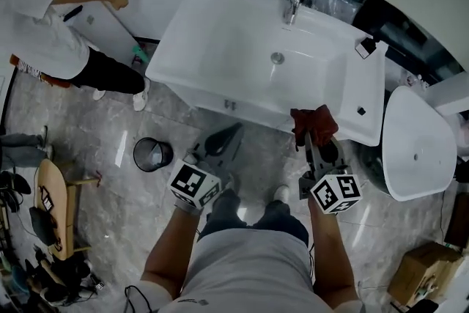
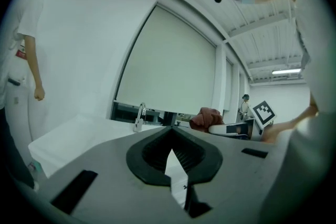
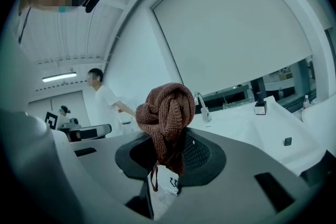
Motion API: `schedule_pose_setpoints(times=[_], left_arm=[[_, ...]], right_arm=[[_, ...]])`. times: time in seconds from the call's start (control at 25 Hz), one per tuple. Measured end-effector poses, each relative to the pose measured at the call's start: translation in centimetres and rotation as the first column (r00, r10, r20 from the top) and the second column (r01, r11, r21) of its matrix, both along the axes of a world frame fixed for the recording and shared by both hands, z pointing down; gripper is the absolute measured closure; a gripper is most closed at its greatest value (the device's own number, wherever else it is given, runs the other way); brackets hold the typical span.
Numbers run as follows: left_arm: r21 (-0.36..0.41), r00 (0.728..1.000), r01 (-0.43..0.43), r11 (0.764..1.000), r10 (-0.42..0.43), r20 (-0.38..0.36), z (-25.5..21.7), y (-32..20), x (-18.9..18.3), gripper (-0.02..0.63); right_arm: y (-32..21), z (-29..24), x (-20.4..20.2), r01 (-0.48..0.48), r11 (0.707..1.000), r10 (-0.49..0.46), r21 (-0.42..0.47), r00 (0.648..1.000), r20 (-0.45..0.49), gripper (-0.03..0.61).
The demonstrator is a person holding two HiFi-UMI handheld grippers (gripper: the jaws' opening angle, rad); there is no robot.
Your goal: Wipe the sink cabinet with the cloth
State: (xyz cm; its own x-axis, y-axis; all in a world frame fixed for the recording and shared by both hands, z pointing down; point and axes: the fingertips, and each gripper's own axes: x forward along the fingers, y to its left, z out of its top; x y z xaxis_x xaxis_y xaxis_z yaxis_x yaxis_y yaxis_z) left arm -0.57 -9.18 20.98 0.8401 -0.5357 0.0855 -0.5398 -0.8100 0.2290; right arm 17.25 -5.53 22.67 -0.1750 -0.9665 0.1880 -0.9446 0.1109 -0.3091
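The white sink cabinet (image 1: 212, 55) stands in front of me, with a chrome faucet (image 1: 294, 2) at the back of its basin. My right gripper (image 1: 317, 139) is shut on a bunched reddish-brown cloth (image 1: 314, 122), held at the cabinet's front edge on the right; I cannot tell if it touches. In the right gripper view the cloth (image 3: 165, 115) bulges out above the jaws of the right gripper (image 3: 168, 144). My left gripper (image 1: 233, 131) hangs below the front edge near the middle, shut on nothing. In its own view the left gripper (image 2: 171, 132) points towards the faucet (image 2: 139, 115).
A person in white (image 1: 44, 33) stands at the far left by the wall. A black waste bin (image 1: 152, 154) sits on the floor to my left. A white rounded fixture (image 1: 414, 143) is on the right, and a cardboard box (image 1: 429, 271) is at the bottom right. A small black item (image 1: 365, 48) rests on the counter.
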Motion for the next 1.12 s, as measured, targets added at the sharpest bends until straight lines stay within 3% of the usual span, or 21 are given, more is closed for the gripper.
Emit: schedule_pose_setpoints(times=[0.32, 0.76, 1.12], left_arm=[[-0.018, 0.993, 0.117, 0.993, -0.117, 0.006, 3.8, 2.1, 1.6, 0.604], [-0.103, 0.946, 0.323, 0.941, -0.322, 0.019, 13.1, 7.5, 0.2, 0.604], [-0.174, 0.910, 0.412, 0.894, -0.413, 0.037, 19.3, 11.0, -1.4, 0.604]], right_arm=[[0.3, 8.2, 1.9, 0.104, 0.988, -0.101, -0.112, 0.994, 0.027, 0.472], [2.0, 24.7, 3.0, 0.243, 0.906, -0.257, -0.347, 0.966, 0.005, 0.474], [-0.7, 33.9, 5.3, 0.199, 0.883, -0.173, -0.425, 0.980, 0.101, 0.474]])
